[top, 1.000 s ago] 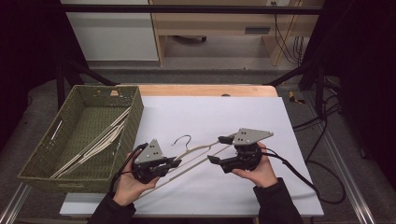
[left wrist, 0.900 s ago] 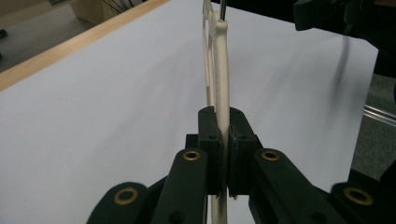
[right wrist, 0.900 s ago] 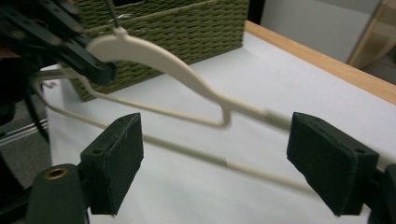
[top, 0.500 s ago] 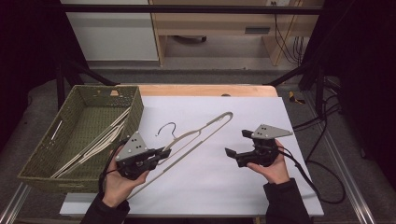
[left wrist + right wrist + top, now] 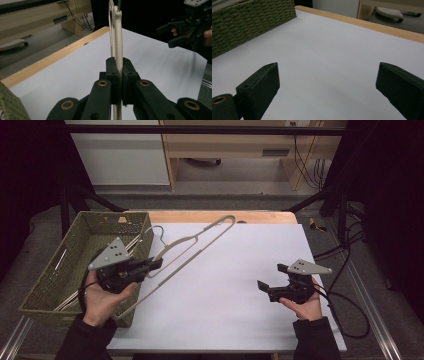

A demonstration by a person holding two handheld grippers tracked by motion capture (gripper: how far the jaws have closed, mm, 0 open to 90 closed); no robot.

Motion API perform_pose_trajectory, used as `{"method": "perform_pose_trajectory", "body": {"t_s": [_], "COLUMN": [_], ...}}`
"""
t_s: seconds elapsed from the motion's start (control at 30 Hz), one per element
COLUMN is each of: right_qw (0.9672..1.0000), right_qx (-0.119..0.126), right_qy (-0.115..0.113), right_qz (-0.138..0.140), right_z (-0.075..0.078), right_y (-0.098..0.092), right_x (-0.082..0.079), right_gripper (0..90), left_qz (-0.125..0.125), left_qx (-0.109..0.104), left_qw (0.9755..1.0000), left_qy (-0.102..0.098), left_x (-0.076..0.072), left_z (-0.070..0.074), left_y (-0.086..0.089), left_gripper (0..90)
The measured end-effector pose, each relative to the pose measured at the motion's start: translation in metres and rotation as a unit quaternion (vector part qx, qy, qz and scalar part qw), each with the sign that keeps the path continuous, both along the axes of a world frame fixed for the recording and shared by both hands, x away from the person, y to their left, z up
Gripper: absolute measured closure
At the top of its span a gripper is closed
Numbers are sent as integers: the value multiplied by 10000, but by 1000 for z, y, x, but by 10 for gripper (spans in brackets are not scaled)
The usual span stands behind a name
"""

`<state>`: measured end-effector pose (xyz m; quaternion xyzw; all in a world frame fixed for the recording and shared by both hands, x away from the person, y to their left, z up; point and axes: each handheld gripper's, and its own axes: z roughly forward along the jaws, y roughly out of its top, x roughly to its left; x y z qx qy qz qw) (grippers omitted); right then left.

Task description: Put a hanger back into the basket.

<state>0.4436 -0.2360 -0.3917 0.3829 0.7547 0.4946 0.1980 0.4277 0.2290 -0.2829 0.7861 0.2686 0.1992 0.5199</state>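
Nearest to the person, the left gripper [image 5: 150, 265] was held up above the left edge of the white table [image 5: 240, 285], and its jaws were pressed together on the pale hanger [image 5: 192, 242]. From the left gripper view, the two black pads squeezed one thin bar of the hanger [image 5: 118, 50] between them, with no gap at the sides. The hanger was off the table, tilted, its long loop pointing away toward the wooden strip [image 5: 260, 217] at the far edge, and its wire hook near the rim of the green woven basket [image 5: 75, 245]. Inside this basket lay more pale hangers [image 5: 62, 297]. On the other side, well apart, the right gripper [image 5: 267, 287] hovered low over the table. Its jaws had just been opening and stood wide, with nothing between them but bare white surface [image 5: 324, 62].
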Motion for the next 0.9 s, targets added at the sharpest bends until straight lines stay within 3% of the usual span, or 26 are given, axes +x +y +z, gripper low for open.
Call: {"method": "perform_pose_trajectory", "body": {"t_s": [0.17, 0.27, 0.4, 0.53, 0.9], "right_qw": [9999, 9999, 9999, 9999, 9999], "right_qx": [44, 46, 47, 28, 5], "right_qy": [-33, -49, -41, -15, -38], "right_qz": [-97, -119, -127, -115, -121], "right_z": [0, 0, 0, -1, -2], "right_y": [-5, -6, -6, -6, -6], "right_x": [-1, -1, -1, 0, 0], "right_gripper": [53, 51, 49, 47, 48], "left_qz": [119, 239, 487, 672, 1116], "left_qx": [-89, -5, 121, 175, 394], "left_qw": [9999, 9996, 9987, 9976, 9930], "left_qy": [-68, -157, -99, -24, -43], "left_x": [12, 20, 30, 38, 49], "left_z": [13, 17, 21, 21, 9], "left_y": [25, 40, 62, 84, 142], "left_gripper": [862, 861, 861, 861, 860]}}
